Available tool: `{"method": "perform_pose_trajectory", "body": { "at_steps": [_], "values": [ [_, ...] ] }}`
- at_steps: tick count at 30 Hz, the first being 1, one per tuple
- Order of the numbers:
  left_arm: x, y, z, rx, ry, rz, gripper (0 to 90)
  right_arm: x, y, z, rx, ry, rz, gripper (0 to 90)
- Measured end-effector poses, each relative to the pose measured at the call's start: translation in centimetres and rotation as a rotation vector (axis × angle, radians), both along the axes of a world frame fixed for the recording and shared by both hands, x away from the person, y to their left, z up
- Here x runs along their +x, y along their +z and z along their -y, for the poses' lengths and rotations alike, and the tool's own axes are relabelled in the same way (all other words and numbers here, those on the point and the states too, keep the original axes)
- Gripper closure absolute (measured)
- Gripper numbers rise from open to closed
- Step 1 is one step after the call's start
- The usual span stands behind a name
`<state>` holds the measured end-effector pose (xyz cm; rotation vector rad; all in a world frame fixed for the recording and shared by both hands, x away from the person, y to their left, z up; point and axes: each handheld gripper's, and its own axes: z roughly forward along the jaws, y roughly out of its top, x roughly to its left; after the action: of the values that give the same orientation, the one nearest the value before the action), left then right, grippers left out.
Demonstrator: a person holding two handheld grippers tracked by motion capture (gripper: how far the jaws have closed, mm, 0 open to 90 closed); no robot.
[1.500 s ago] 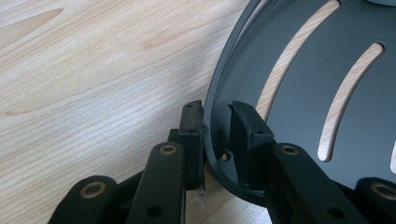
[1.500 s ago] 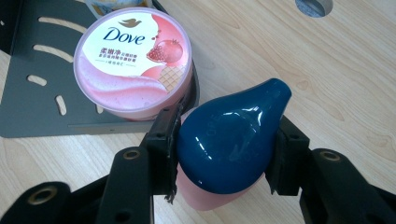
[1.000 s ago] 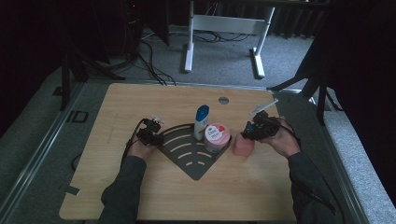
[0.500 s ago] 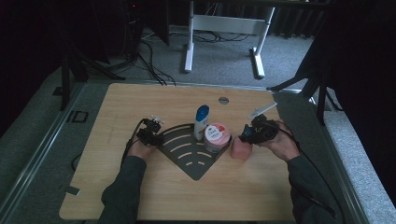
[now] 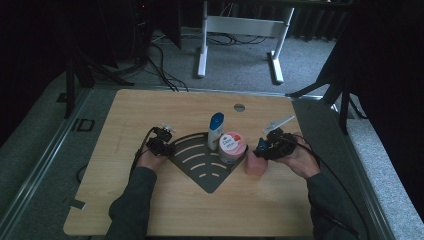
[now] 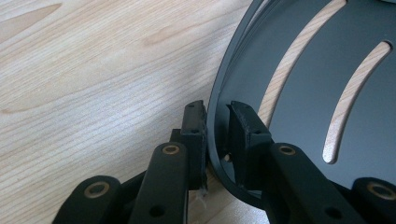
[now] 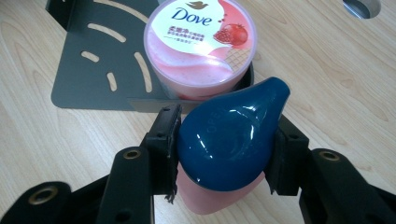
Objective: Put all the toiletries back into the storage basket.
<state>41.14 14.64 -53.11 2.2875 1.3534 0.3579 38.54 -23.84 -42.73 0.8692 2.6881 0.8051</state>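
High view: left tool [image 5: 161, 143] at the left edge of the black slotted rack [image 5: 205, 167]; right tool [image 5: 267, 148] on a pink bottle [image 5: 254, 166] right of the rack, on the tabletop [image 5: 150, 107].
Left gripper view: jaws narrow, straddling the rack's rim [image 6: 215, 102].
Right gripper view: jaws clamp the bottle's blue cap [image 7: 229, 140], near a Dove tub [image 7: 200, 44].

The right gripper [image 5: 261, 148] has swung round from pointing up the table to pointing left, toward the Dove tub [image 5: 231, 146], and sits slightly lower in the high view. The pink bottle [image 5: 254, 165] it clamps by the blue cap [image 7: 231, 140] seems to have shifted with it, though the dim high view leaves that unsure.
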Motion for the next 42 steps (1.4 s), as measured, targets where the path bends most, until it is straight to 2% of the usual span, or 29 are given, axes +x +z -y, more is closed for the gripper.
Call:
{"method": "perform_pose_trajectory", "body": {
  "at_steps": [6, 16, 42],
  "values": [
    [0.0, 0.0, 0.0, -0.001, 0.001, 0.000, 76.5, -0.6, -0.1, -0.3, 0.004, 0.009, -0.009, 53.1],
    [0.0, 0.0, 0.0, -0.003, 0.003, -0.001, 77.2, -1.6, 0.3, -0.9, 0.012, 0.037, 0.002, 53.1],
    [0.1, 0.0, -0.1, -0.008, 0.004, -0.002, 77.2, -3.3, 0.4, -3.5, -0.001, 0.124, 0.007, 53.2]
  ]
}}
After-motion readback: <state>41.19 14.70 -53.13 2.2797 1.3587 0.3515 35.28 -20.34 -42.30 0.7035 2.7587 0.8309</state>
